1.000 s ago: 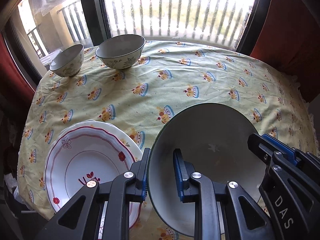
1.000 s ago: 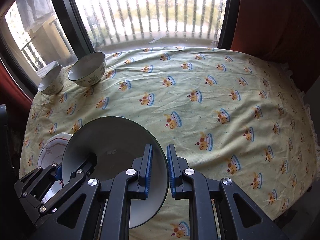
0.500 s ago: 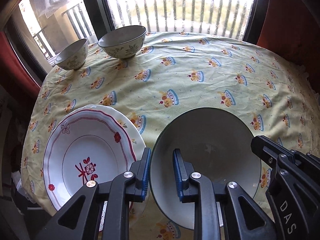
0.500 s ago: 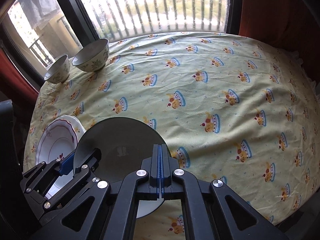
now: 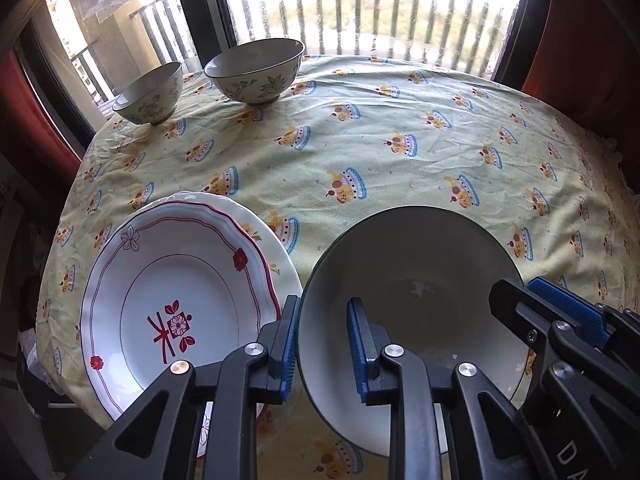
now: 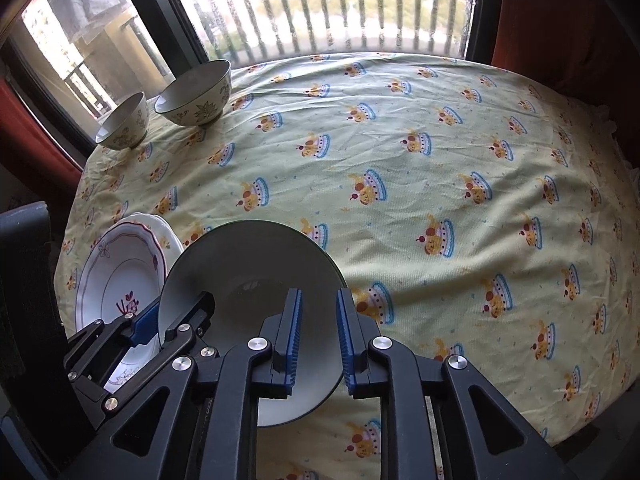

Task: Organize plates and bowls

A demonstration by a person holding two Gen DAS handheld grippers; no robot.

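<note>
Counter [image 6: 460, 152] under the yellow crown-print cloth carried everything, and the order ran down from there. Next in size, the grey-green plate [image 5: 408, 272] lay flat on the cloth at the near edge, just beside the stacked white plates with red trim [image 5: 176, 304], their rims close or perhaps touching; the pictures did not settle which. At the far left corner stood the larger floral bowl [image 5: 256, 70] and, just beside it, the smaller floral bowl [image 5: 150, 94], both upright and apart from the plates.

The left gripper [image 5: 322, 344] was spread, its jaws straddling the grey-green plate's left rim, one pad outside and one over the inner face, without pinching it. The right gripper [image 6: 318, 336] was likewise spread across the plate's right rim.

The step in hand seemed to be taking hold of the grey-green plate to set it on the white stack. Doing it well probably meant closing both sides evenly on the rim, lifting level so the glazed edge did not slip from the pads, clearing the scalloped rim of the stack, and lowering it centred rather than sliding it over the loose cloth.
</note>
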